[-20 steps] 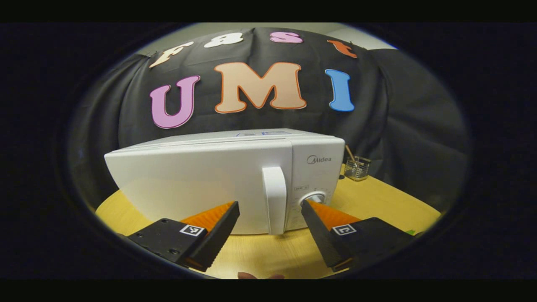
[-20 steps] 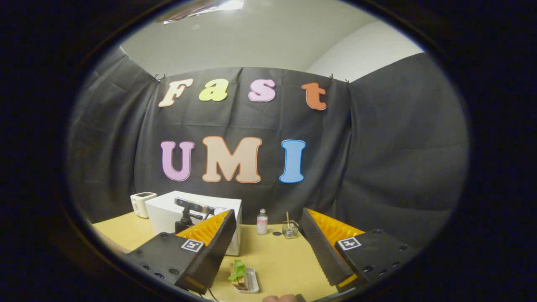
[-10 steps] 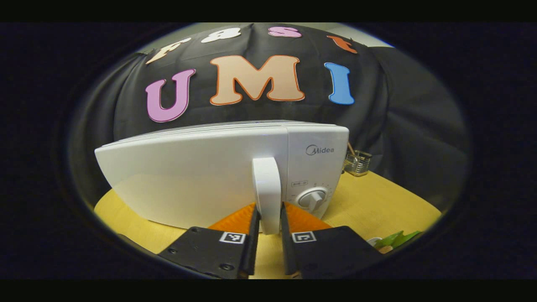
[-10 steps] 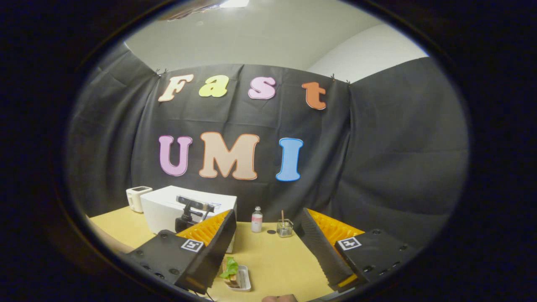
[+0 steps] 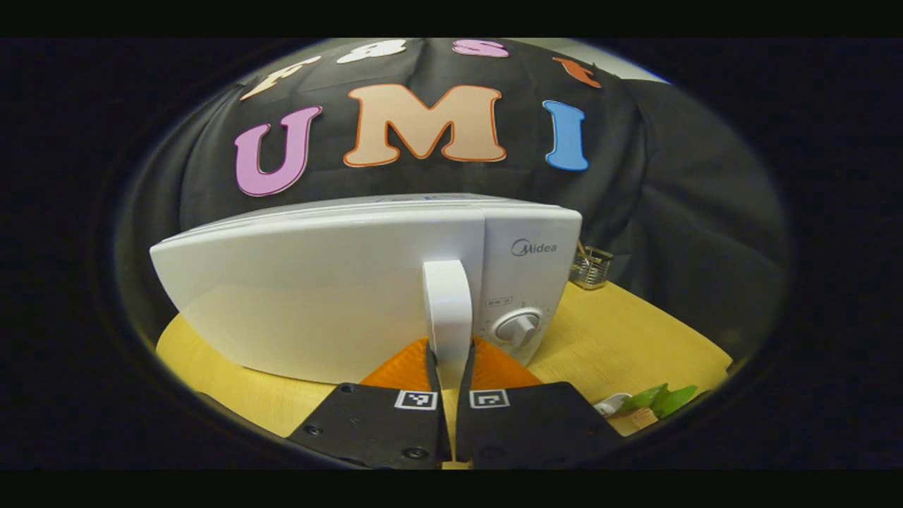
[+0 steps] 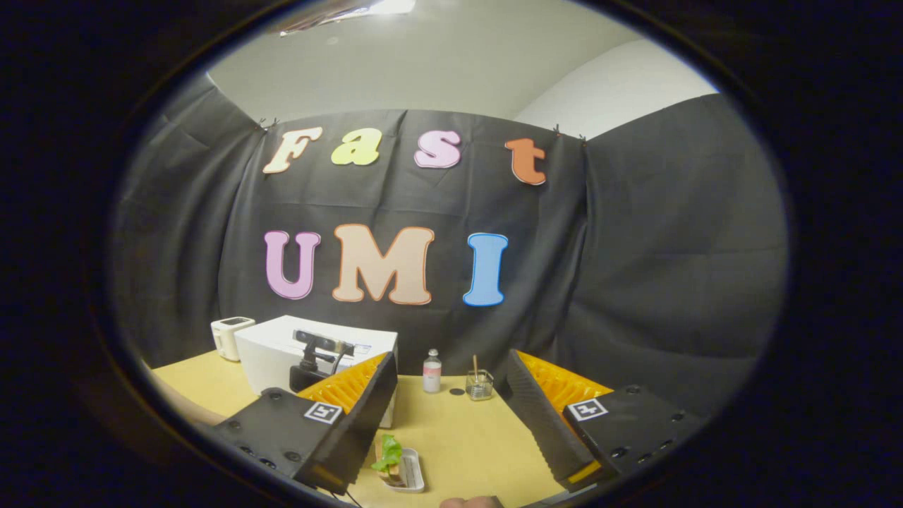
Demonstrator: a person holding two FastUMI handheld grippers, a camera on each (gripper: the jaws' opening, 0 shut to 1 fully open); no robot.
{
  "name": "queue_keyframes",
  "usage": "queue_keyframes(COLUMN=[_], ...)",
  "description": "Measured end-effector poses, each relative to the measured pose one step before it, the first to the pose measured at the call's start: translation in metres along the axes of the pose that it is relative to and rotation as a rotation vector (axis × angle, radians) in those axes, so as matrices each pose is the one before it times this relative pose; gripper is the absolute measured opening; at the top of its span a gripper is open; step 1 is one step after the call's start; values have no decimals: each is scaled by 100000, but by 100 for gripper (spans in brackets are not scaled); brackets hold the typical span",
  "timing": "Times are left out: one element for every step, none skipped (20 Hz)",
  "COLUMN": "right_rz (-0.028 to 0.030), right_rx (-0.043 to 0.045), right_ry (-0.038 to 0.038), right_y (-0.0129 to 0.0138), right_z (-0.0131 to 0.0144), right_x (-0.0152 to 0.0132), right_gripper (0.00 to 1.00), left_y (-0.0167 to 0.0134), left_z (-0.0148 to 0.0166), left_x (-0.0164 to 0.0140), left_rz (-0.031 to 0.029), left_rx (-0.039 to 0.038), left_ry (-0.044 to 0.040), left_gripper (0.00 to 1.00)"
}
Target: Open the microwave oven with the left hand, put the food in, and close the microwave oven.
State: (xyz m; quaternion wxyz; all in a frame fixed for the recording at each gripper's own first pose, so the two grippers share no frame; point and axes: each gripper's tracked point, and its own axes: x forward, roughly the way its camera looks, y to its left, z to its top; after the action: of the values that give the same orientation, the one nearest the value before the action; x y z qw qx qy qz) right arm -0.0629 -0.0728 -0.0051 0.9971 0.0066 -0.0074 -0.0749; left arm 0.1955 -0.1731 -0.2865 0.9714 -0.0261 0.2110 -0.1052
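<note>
1. Now the left claw reaches level toward the front of the microwave oven, its two fingers clenched on the lower end of the door handle, one finger pressing each side.
2. Over in the right gripper view, the right claw hangs above the table with its fingers spread wide, grasping nothing and tilted slightly down toward the tabletop.
3. One microwave oven stands on the table, door shut: a smooth white box with a flat door, one upright rounded bar handle and one round dial on the panel to the right of the handle.
4. One portion of food, something brown topped with a green leaf, lies in a small white tray on the table, just right of the right claw's left finger and in front of the microwave oven. In the left gripper view the tray's edge and green leaf appear low on the right.
5. One small clear bottle with a pink label and one square glass holder with a stick in it stand near the back wall.
6. One white toaster sits left of the microwave oven.
7. One small black camera on a stand sits by the microwave oven.
8. The table is yellow with a light wood grain.
</note>
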Motion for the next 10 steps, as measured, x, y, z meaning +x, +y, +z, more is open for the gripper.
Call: queue_keyframes(right_rz=[-102,-380,-241,-146,-162,-198,-173,-124,-53,-476], right_rx=[-52,-272,-48,284,178,32,-35,-39,-227,-701], right_ry=[-449,-409,-154,-73,78,11,-24,10,107,12], right_y=[54,-48,51,29,5,-7,-53,-29,10,-129], right_z=[125,-17,31,-47,-10,-34,1,-10,-44,-119], right_x=[222,237,279,227,285,326,298,225,246,315], right_gripper=[95,95,95,95,95,95,95,95,95,95], left_y=[64,23,-15,-41,7,32,-23,60,-141,-256], left_z=[-87,110,-42,7,29,112,-203,140,-1067,-953], left_x=[43,-28,52,11,-67,51,-55,-52,-799,-1479], left_rz=[-395,-188,-254,-389,-242,-401,-155,-452,-540,-1529], left_rx=[342,221,-245,156,-197,42,-917,-1940,-4501,-2233], left_ry=[390,-126,-35,323,-256,-74,899,534,4195,1436], left_gripper=[4,1,1,1,1,1,1,1,1,1])
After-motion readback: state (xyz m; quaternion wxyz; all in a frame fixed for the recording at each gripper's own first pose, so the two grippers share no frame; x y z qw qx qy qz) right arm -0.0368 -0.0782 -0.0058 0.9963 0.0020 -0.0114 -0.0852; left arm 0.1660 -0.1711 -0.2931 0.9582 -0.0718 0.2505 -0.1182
